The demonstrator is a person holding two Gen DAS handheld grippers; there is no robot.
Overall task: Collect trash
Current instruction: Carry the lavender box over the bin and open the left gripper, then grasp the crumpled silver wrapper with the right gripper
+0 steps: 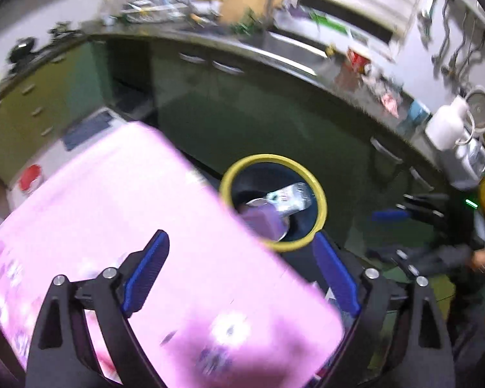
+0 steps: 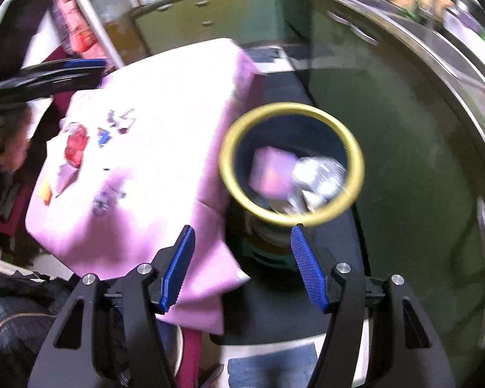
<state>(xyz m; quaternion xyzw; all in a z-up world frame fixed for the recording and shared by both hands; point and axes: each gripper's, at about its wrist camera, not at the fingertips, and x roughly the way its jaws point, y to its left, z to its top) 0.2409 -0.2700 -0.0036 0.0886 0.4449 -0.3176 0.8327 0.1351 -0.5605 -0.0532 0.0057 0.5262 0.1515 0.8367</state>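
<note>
A dark bin with a yellow rim (image 1: 321, 200) (image 2: 229, 148) stands on the floor by the corner of a table covered in a pink cloth (image 1: 113, 210) (image 2: 152, 129). Inside lie a pale purple piece (image 1: 265, 223) (image 2: 271, 171) and a crumpled clear plastic bottle (image 1: 291, 197) (image 2: 320, 174). On the cloth are a red wrapper (image 2: 76, 144), small blue and purple scraps (image 2: 121, 119) and an orange scrap (image 2: 45, 192). My left gripper (image 1: 239, 237) hangs open over the table corner, nothing between its pads. My right gripper (image 2: 242, 229) is open and empty just short of the bin.
Green cabinets (image 2: 388, 129) under a steel counter with a sink (image 1: 284, 45) curve around behind the bin. A white kettle (image 1: 446, 126) and cluttered items sit on the counter. A dark jacket (image 2: 13, 320) lies at lower left, beside the table.
</note>
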